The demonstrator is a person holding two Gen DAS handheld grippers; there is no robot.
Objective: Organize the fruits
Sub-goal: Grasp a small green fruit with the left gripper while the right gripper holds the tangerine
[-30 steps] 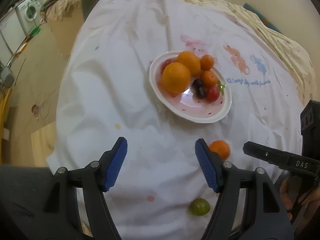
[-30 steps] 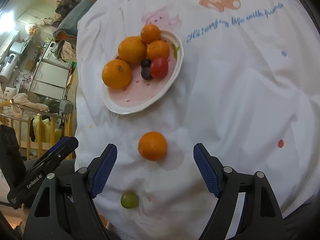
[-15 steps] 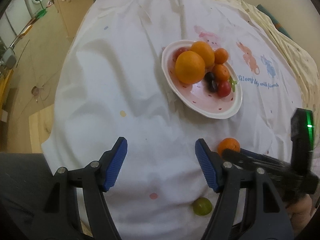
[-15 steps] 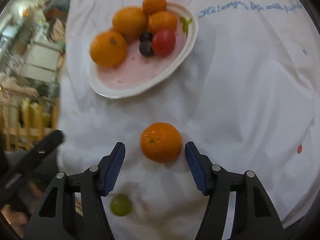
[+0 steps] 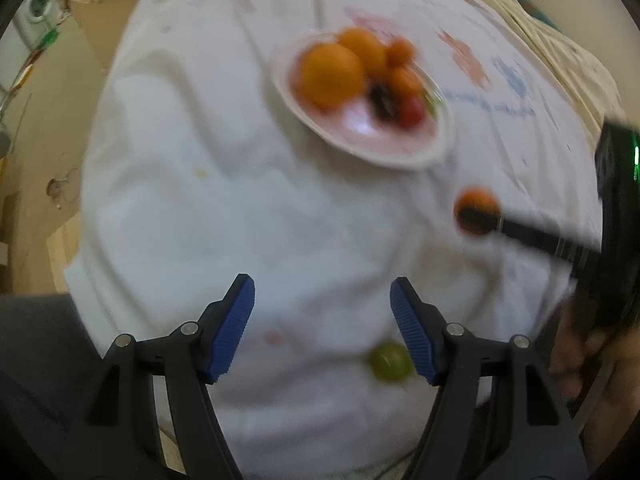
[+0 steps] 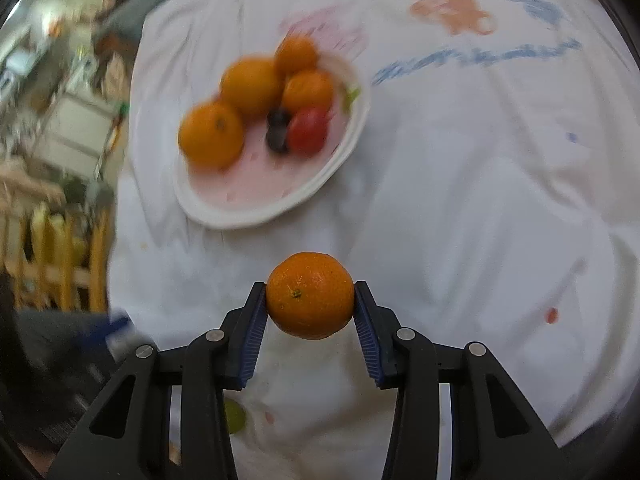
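Note:
My right gripper (image 6: pixel 310 292) has its jaws closing on a small orange (image 6: pixel 310 296). Both blue pads touch the fruit's sides just above the white cloth. The left wrist view shows the same orange (image 5: pixel 476 204) at the tip of a black finger. My left gripper (image 5: pixel 322 286) is open over bare cloth with nothing between its fingers. A green grape (image 5: pixel 388 361) lies just inside its right pad. Beyond stands a pink-and-white plate (image 6: pixel 248 200) holding several oranges, dark grapes and a red fruit. The grape (image 6: pixel 236 416) also shows behind the right gripper's left finger.
The white cloth (image 5: pixel 240 160) bears printed cartoon animals and blue lettering at its far side. Its left edge drops to a wooden floor (image 5: pixel 48 120). A wooden railing (image 6: pixel 60 264) and household clutter sit beyond the table's left side.
The right gripper came up around the loose orange and its jaws narrowed until both pads met it. The left gripper shifted a little, so the green grape sits nearer its right pad.

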